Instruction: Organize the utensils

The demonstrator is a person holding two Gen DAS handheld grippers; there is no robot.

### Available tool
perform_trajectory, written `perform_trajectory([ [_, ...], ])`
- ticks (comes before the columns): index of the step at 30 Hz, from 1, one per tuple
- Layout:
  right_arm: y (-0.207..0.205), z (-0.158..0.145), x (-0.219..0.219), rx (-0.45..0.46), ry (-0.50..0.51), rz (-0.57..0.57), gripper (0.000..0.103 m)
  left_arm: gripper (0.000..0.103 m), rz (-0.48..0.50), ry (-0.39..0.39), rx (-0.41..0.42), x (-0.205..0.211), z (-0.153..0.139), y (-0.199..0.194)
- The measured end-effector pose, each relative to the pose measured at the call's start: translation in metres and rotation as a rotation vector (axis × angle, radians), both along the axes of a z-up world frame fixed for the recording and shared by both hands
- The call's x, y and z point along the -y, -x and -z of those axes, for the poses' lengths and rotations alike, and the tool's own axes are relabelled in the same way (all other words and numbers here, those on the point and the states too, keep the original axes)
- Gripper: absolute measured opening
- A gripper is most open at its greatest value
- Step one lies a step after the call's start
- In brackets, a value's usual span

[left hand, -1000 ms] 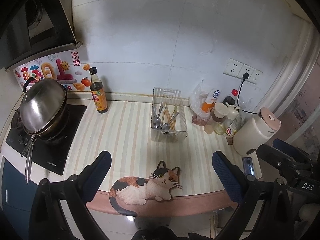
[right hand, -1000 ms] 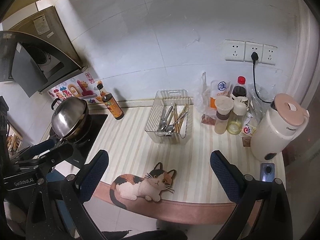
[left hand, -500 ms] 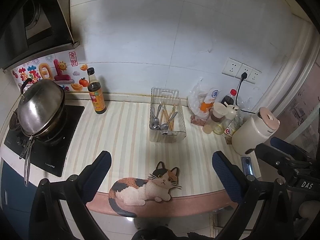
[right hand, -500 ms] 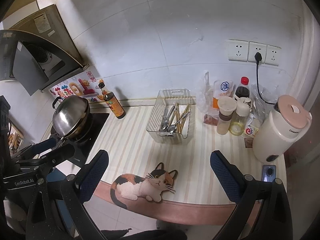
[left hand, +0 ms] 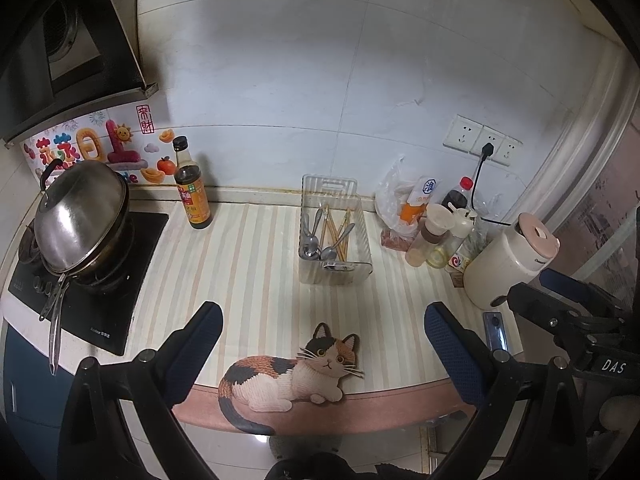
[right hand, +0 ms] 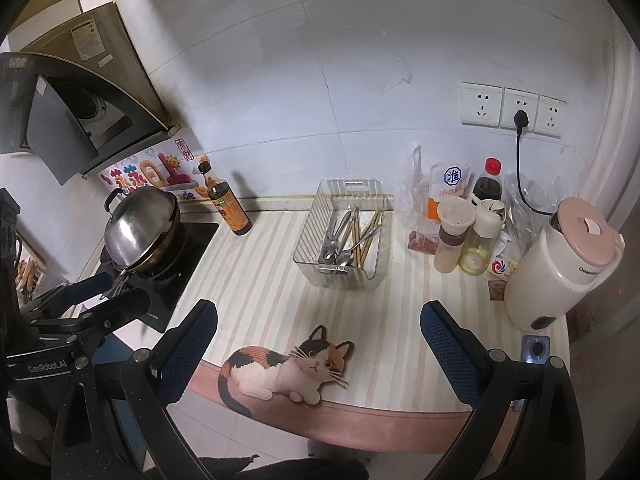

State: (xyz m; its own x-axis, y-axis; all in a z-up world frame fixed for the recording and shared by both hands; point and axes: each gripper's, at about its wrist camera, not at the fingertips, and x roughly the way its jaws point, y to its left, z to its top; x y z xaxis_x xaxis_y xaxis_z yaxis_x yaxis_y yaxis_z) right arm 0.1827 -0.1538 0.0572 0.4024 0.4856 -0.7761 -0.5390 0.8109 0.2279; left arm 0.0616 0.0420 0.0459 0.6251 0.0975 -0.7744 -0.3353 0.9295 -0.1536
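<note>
A clear plastic bin [left hand: 356, 272] [right hand: 376, 236] stands on the striped counter against the back wall. Inside it lie metal spoons [left hand: 310, 240] [right hand: 332, 244] and wooden chopsticks [left hand: 336, 232] [right hand: 366, 240], mixed together. My left gripper [left hand: 322, 324] hangs open over the counter's front edge, well short of the bin, with nothing between its fingers. My right gripper [right hand: 318, 320] is open too, held at about the same height and distance, also empty. Each gripper shows at the edge of the other's view.
A cat-shaped mat [left hand: 292, 372] [right hand: 288, 372] lies at the counter's front edge. A lidded wok [left hand: 80, 220] sits on the stove at left, a sauce bottle [left hand: 192, 196] beside it. Bottles and jars [right hand: 464, 236], a white kettle [right hand: 560, 264] and a phone [right hand: 536, 350] crowd the right.
Both grippers have drifted slightly back and up from the counter, so the scene sits a little smaller. Nothing on the counter has moved.
</note>
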Motion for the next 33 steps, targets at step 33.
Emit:
perform_trajectory([
  [33,-0.0003,0.0012,0.0004,0.001,0.004,-0.016,0.103,0.103,0.015,0.000,-0.001,0.0013,-0.0028,-0.0014],
])
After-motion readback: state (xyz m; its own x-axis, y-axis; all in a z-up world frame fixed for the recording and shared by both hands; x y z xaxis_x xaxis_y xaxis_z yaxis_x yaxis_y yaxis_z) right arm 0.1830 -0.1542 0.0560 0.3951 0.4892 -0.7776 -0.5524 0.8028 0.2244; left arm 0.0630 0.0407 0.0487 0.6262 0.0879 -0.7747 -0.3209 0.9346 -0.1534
